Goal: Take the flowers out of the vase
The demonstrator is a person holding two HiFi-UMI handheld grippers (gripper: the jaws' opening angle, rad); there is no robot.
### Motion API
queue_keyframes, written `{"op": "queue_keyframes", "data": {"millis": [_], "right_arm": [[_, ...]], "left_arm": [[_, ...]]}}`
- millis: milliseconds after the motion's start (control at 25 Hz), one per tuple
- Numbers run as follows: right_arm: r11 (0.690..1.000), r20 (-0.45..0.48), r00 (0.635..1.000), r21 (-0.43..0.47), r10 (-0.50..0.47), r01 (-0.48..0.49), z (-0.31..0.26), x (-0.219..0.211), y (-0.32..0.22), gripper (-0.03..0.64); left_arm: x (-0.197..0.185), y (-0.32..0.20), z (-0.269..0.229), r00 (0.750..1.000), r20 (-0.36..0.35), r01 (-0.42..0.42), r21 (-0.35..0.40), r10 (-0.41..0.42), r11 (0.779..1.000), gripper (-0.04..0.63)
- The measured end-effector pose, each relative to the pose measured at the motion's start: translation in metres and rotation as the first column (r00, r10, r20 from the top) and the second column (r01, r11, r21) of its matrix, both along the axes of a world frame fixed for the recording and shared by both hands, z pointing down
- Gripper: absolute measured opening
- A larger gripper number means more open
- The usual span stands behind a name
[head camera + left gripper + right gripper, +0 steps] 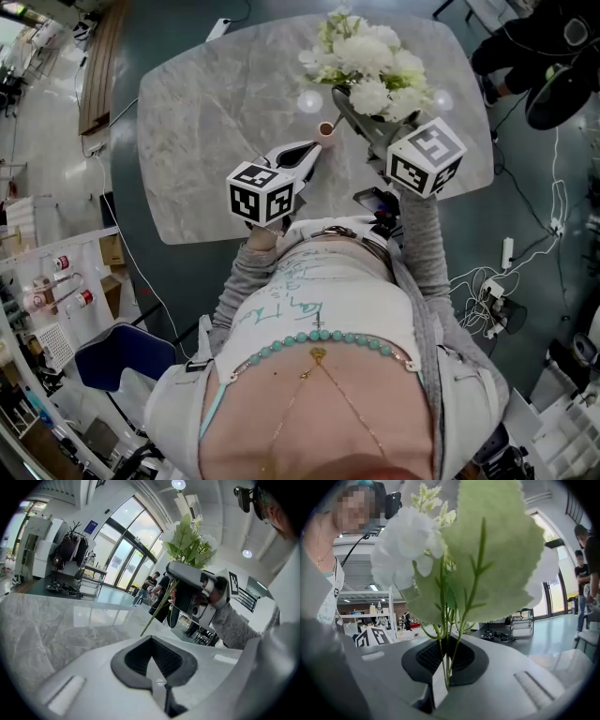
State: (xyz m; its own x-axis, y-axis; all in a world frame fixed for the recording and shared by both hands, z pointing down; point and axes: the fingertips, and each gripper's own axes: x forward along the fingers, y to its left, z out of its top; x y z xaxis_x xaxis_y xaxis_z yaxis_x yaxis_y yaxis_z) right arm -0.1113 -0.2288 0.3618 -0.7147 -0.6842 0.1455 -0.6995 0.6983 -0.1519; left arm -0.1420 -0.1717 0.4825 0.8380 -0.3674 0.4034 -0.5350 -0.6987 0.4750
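A bunch of white flowers (370, 66) with green leaves hangs over the far side of the marble table (216, 112). My right gripper (341, 97) is shut on its thin green stems (446, 658), with the blooms (412, 541) filling the right gripper view. In the left gripper view the flowers (187, 541) rise above the right gripper (172, 599), and one stem end (143, 633) hangs free over the table. A small brown vase (326, 129) stands upright just beyond my left gripper (315, 150). The left gripper (157, 677) is shut with nothing seen between its jaws; that view does not show the vase.
A dark phone-like object (375, 200) lies at the table's near edge. A person in black (525, 47) is at the far right, past the table. Cables and a power strip (506, 253) lie on the floor to the right. Shelves (56, 281) stand at the left.
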Motion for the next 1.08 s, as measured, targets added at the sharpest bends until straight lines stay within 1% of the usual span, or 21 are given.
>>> {"op": "queue_keyframes", "data": {"millis": [1080], "right_arm": [[1.000, -0.011, 1.000, -0.021, -0.011, 0.011, 0.0088, 0.0010, -0.0019, 0.034]], "left_arm": [[0.0030, -0.0006, 0.0060, 1.000, 0.001, -0.003, -0.021, 0.003, 1.000, 0.002]]}}
